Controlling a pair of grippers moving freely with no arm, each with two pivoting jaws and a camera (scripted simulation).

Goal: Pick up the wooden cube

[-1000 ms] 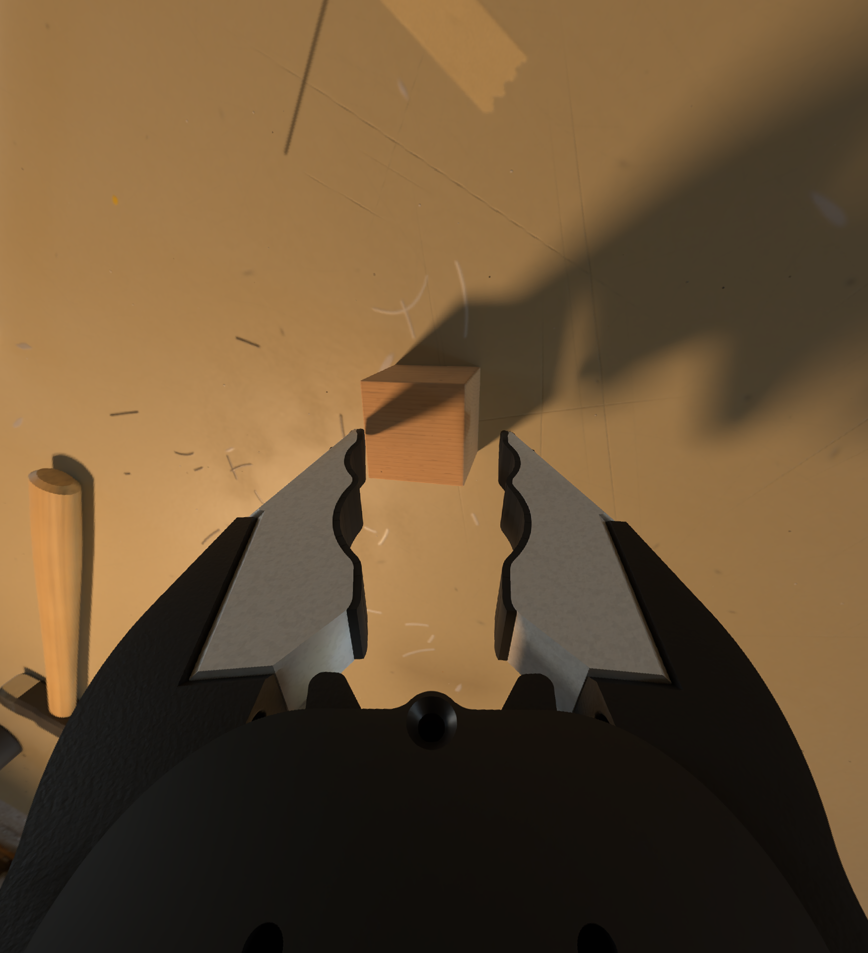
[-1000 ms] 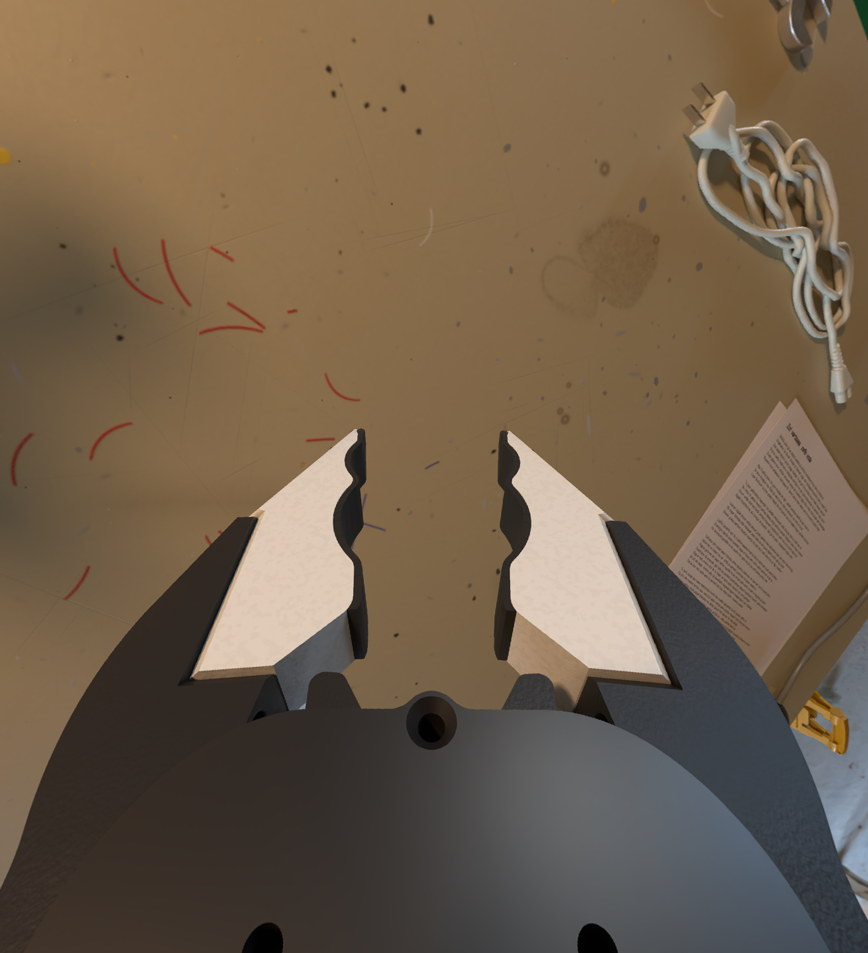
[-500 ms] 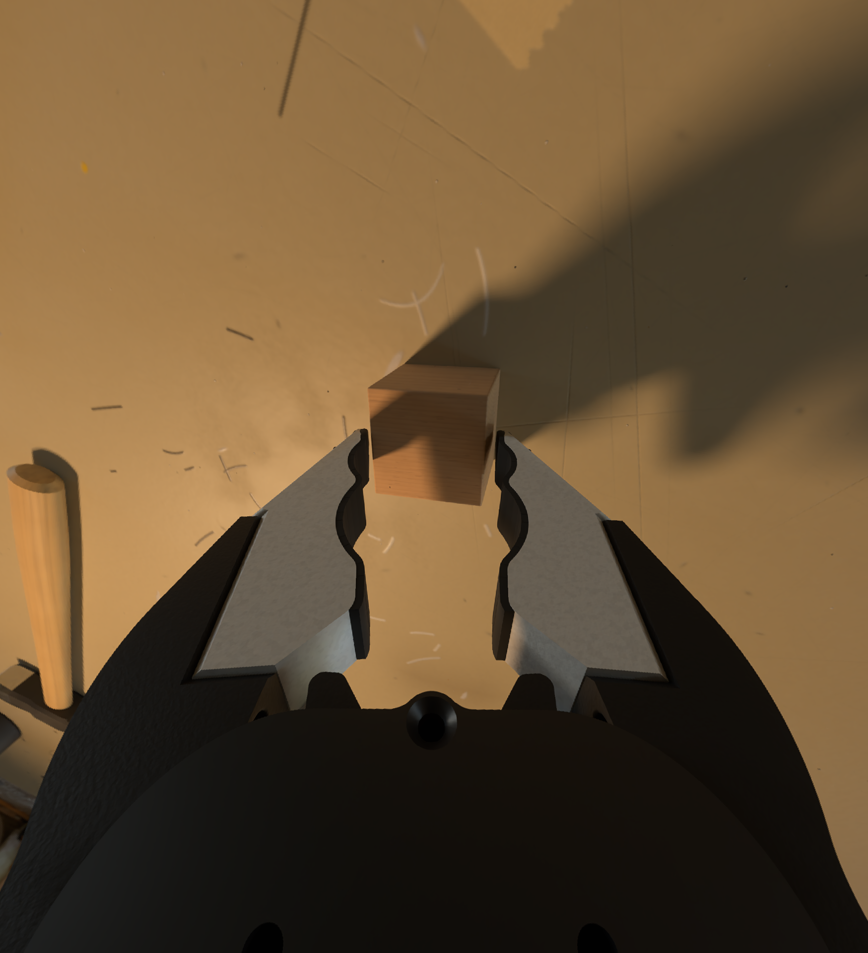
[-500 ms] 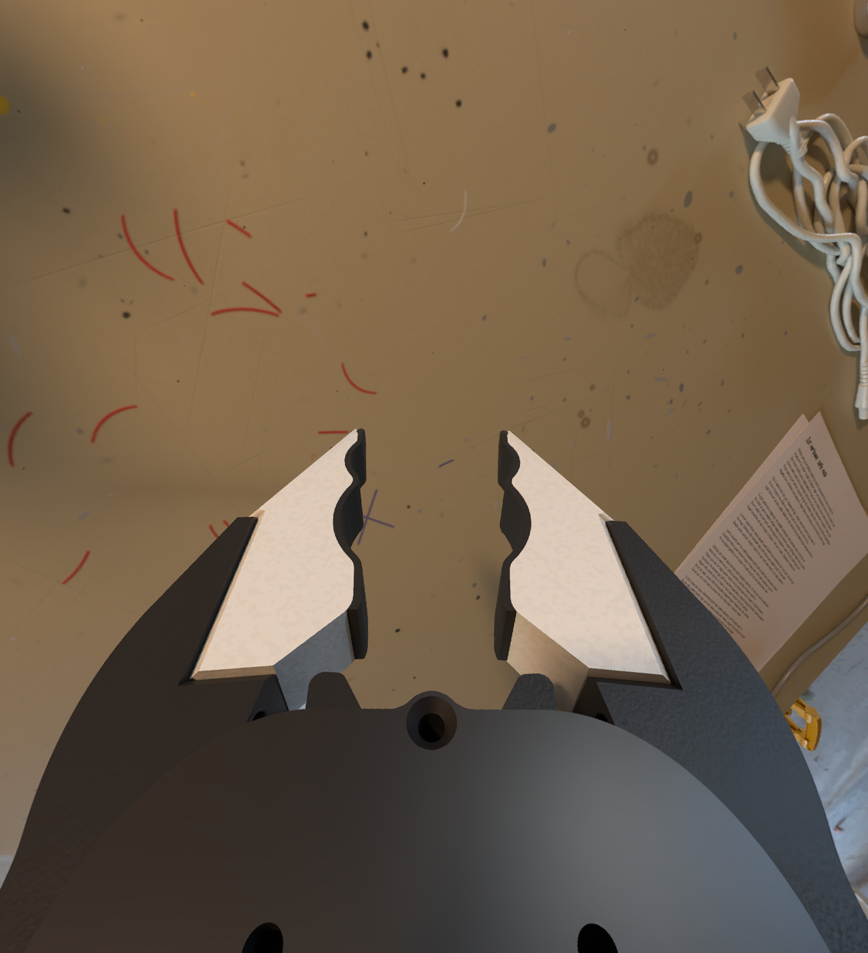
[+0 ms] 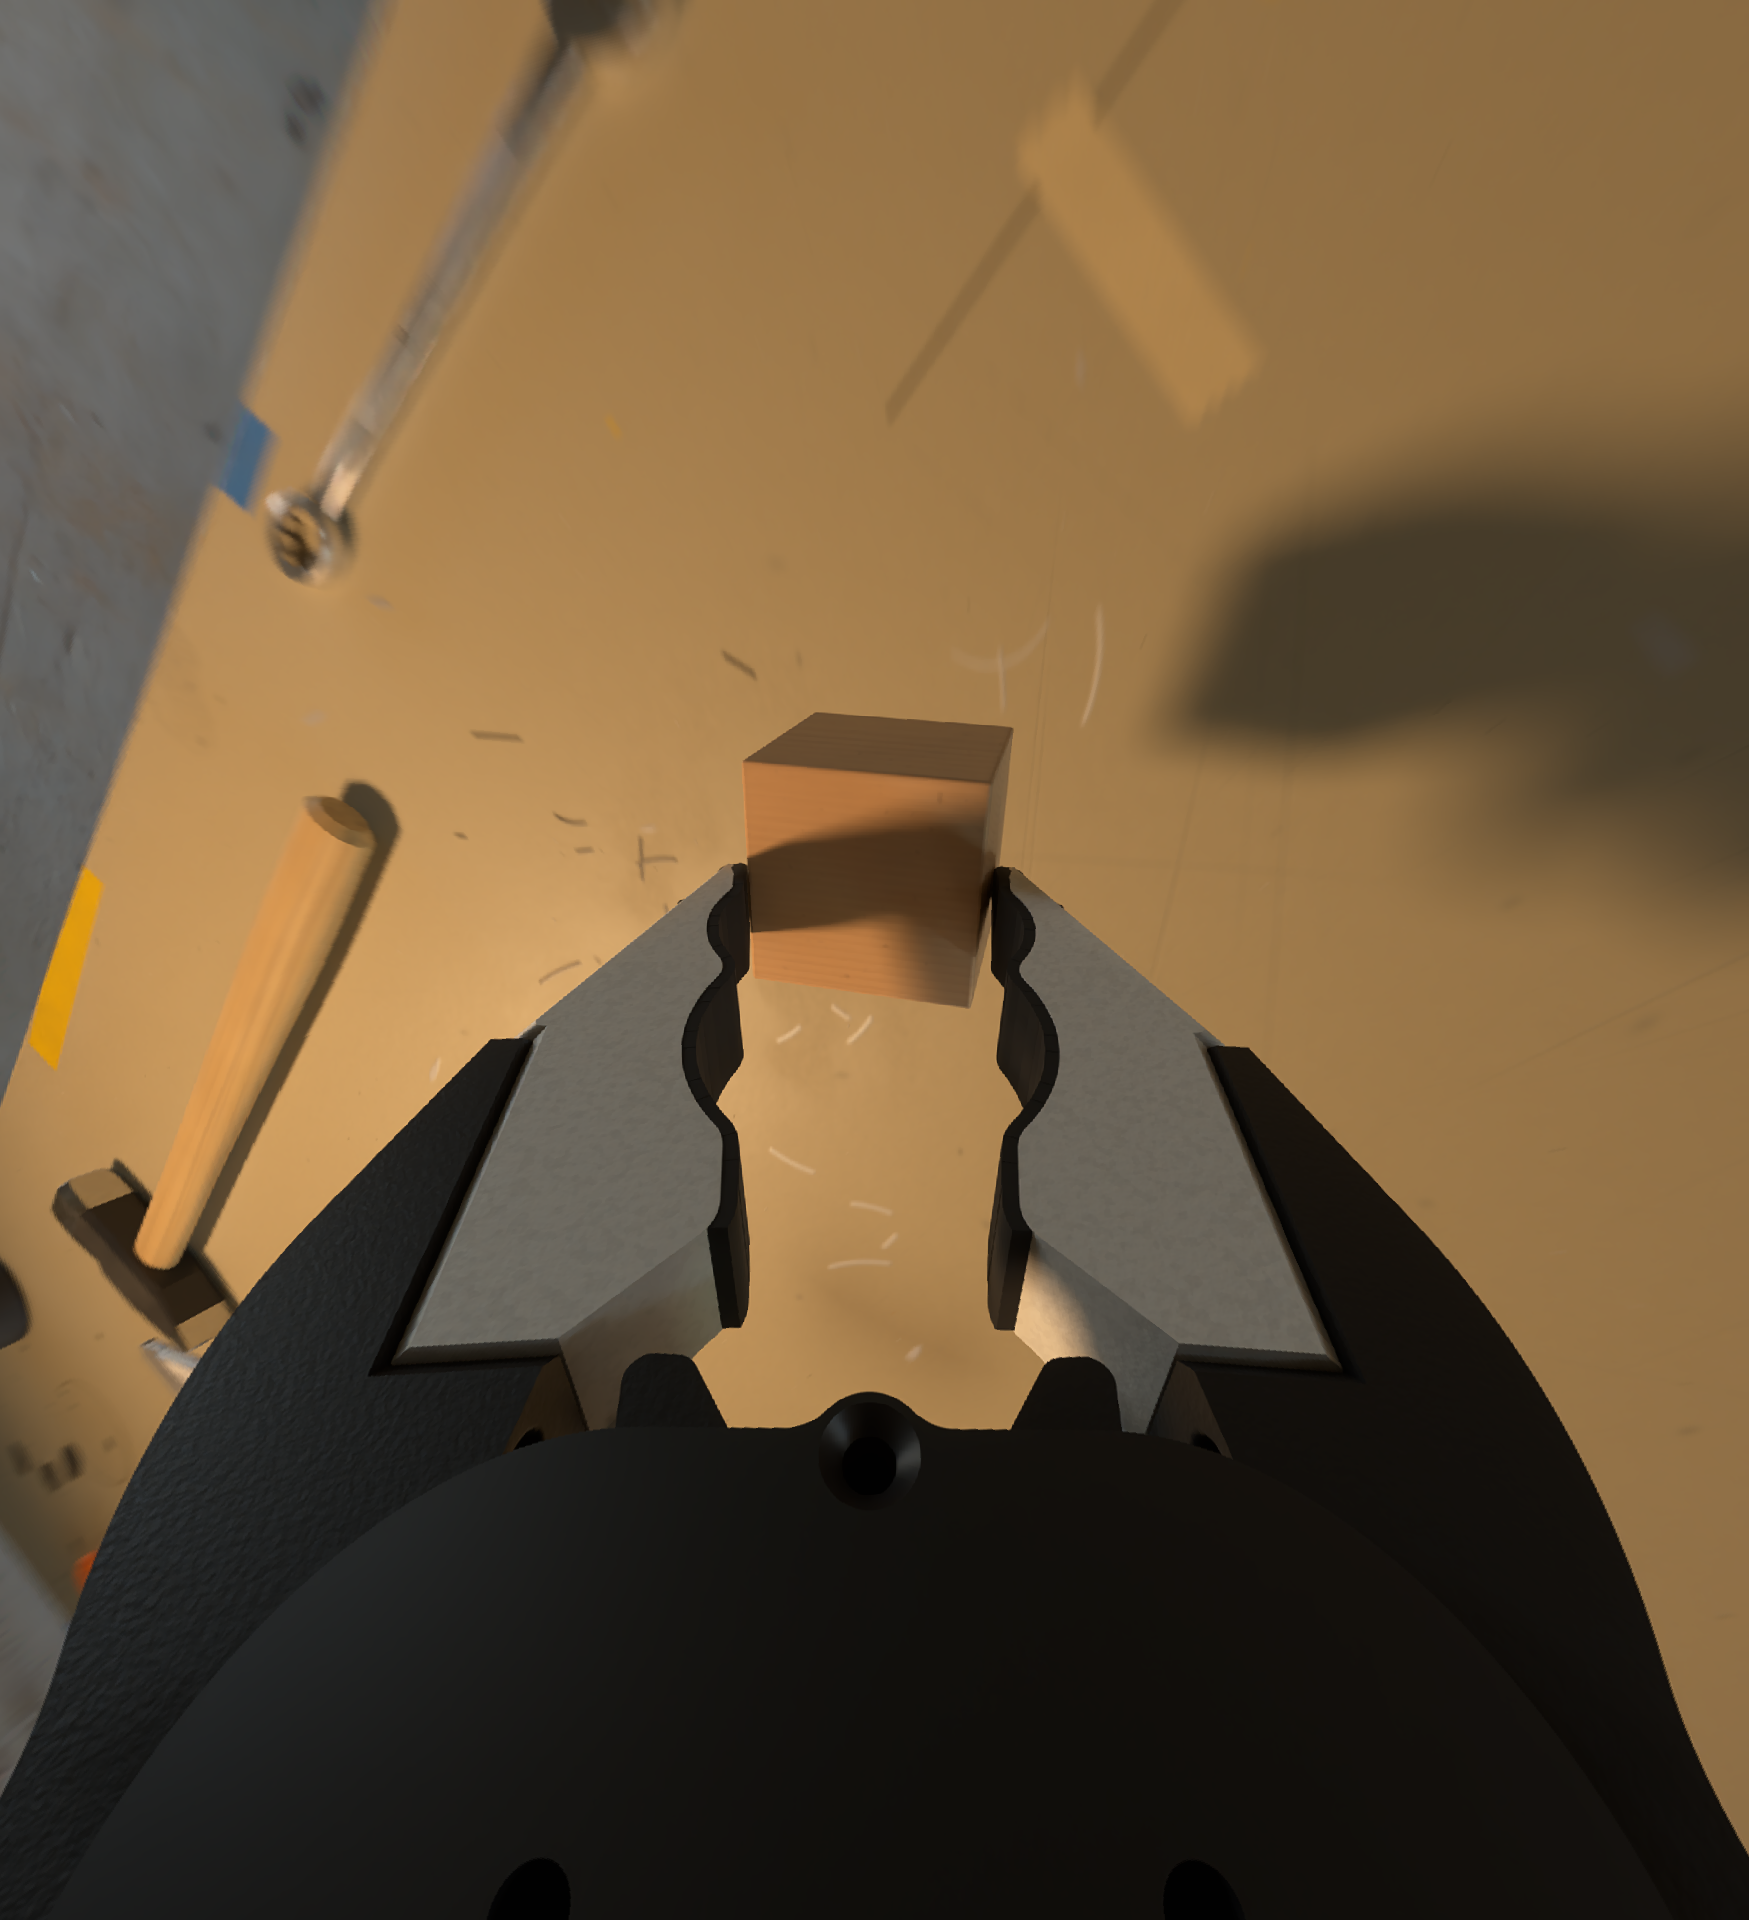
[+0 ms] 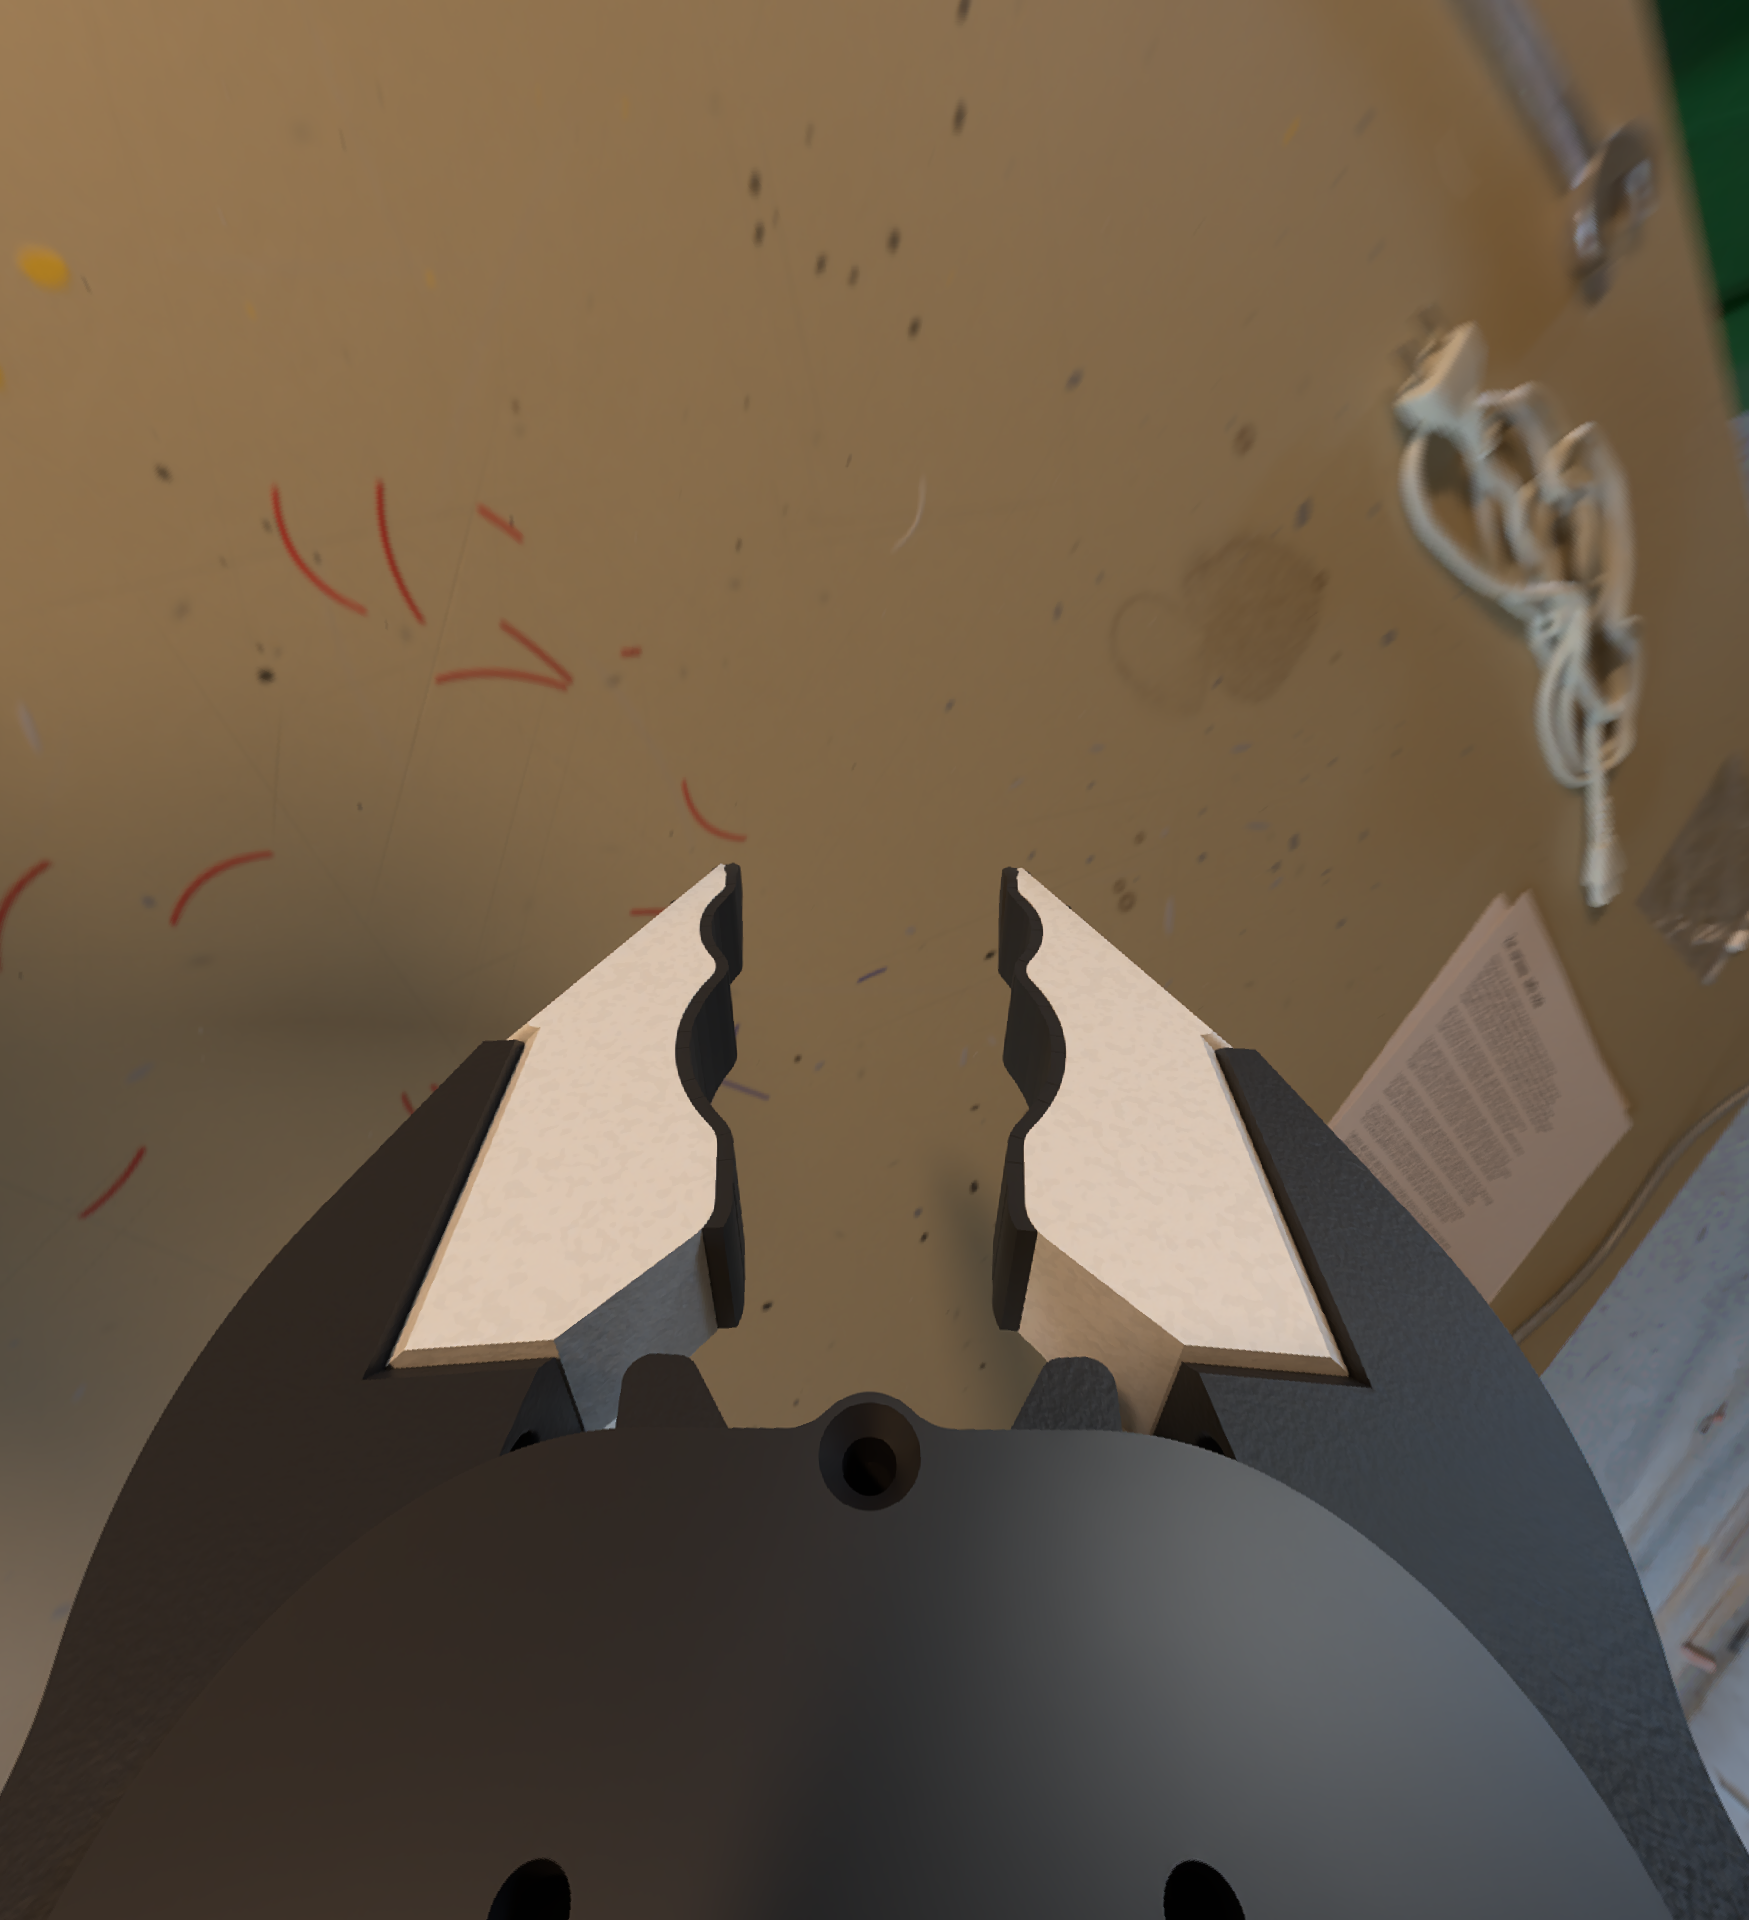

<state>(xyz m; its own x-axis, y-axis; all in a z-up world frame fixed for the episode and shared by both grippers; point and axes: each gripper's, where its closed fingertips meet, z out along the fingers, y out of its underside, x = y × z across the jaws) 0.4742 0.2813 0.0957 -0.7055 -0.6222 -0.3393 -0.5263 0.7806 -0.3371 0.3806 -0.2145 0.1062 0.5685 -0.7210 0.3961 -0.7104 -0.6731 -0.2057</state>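
The wooden cube (image 5: 870, 821) sits between the tips of my left gripper (image 5: 868, 896), whose fingers (image 5: 621, 1122) press against both of its sides. The cube looks held a little above the tan workbench (image 5: 1369, 1143), and the gripper's shadow lies far off to the right. My right gripper (image 6: 868, 883) is open and empty over a bare, speckled part of the bench (image 6: 849, 520). The cube does not show in the right wrist view.
A wooden-handled hammer (image 5: 257, 1029) and a metal wrench (image 5: 402, 343) lie left of the cube near the bench's left edge. A strip of tape (image 5: 1135, 249) lies farther ahead. In the right wrist view a coiled white cable (image 6: 1535, 582) and printed sheets (image 6: 1472, 1101) lie at the right.
My left gripper moved forward around the cube, closed on its sides and rose, tilting so the bench's left edge came into view. My right gripper drifted slightly and stayed open.
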